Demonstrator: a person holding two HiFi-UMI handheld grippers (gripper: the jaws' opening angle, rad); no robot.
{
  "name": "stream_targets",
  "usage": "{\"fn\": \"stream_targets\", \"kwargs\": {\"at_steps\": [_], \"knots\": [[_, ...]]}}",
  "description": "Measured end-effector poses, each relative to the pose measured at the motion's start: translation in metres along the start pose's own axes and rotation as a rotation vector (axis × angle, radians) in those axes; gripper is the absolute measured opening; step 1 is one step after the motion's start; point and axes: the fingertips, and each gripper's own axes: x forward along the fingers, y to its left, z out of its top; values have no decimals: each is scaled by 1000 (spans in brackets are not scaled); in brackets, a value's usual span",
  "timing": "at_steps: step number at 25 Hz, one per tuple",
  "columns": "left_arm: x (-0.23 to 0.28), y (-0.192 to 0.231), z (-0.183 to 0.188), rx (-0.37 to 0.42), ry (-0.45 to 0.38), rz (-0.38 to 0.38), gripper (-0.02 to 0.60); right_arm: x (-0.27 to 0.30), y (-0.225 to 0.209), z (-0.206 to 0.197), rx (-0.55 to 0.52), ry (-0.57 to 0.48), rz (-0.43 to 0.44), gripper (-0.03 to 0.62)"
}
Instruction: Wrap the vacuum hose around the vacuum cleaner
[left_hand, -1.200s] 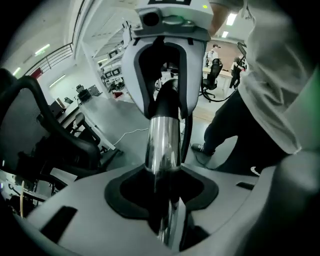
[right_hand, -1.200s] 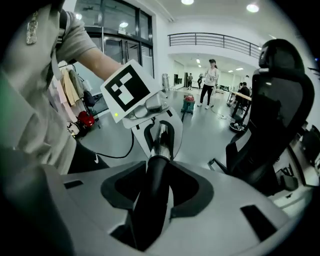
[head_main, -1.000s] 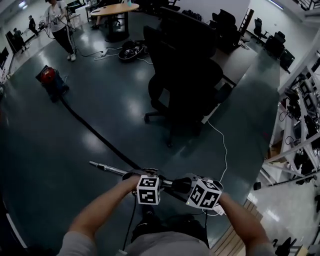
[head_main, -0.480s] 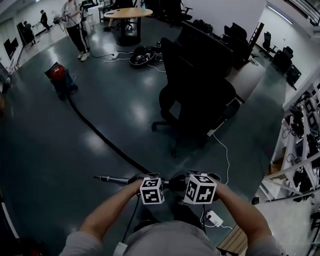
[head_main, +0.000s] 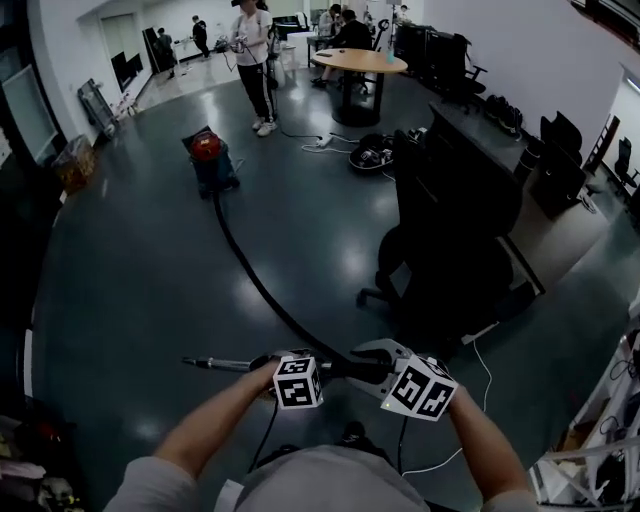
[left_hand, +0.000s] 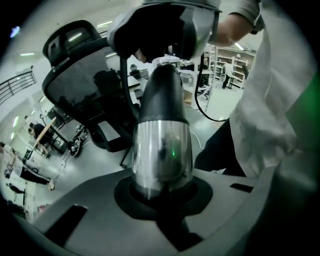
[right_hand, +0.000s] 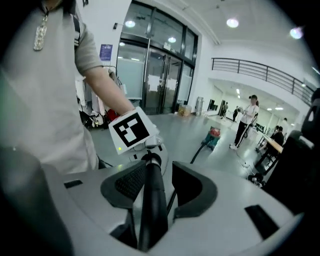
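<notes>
Dark, glossy floor (head_main: 130, 290) fills most of the head view, and a black office chair (head_main: 450, 240) stands right of centre. The vacuum cleaner (head_main: 210, 162), red on top, sits in the upper left of the frame, well apart from the person. The black hose (head_main: 250, 275) runs from it in one long diagonal down to the bottom centre. It lies fully stretched out, with no turn of it round the machine, so I judge the wrapping as not begun.

At the bottom centre the hose ends in a metal wand (head_main: 215, 363) that points toward the left edge. Both tools meet at this free end, probably because it has to be carried back to the machine.

The left gripper (left_hand: 162, 192) is closing its jaws, and the chrome tube already sits tight between them (a narrow clamp, suited to a rigid part). The right gripper (right_hand: 160, 182) is about half open astride the black handle section. That section leans on one ribbed pad, with a gap showing at the other. I read it as steadying the handle without clamping it.
</notes>
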Motion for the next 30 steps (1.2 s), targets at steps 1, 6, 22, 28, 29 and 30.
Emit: {"fn": "stream_targets", "kwargs": {"at_steps": [1, 6, 22, 28, 29, 30], "knots": [[-5, 9, 0, -48, 5, 25, 55, -9, -11, 6, 1, -42, -13, 152], [-33, 50, -5, -292, -2, 167, 55, -48, -60, 33, -7, -268, -115, 152], [-130, 100, -80, -607, -159, 457, 55, -3, -61, 75, 68, -351, -99, 150], [-173, 141, -133, -600, -289, 473, 55, 88, -55, 105, 169, -286, -58, 150], [-181, 149, -142, -597, -314, 477, 55, 104, -56, 110, 187, -275, -53, 150], [-190, 158, -149, -595, -340, 484, 55, 120, -58, 116, 204, -266, -48, 150]]}}
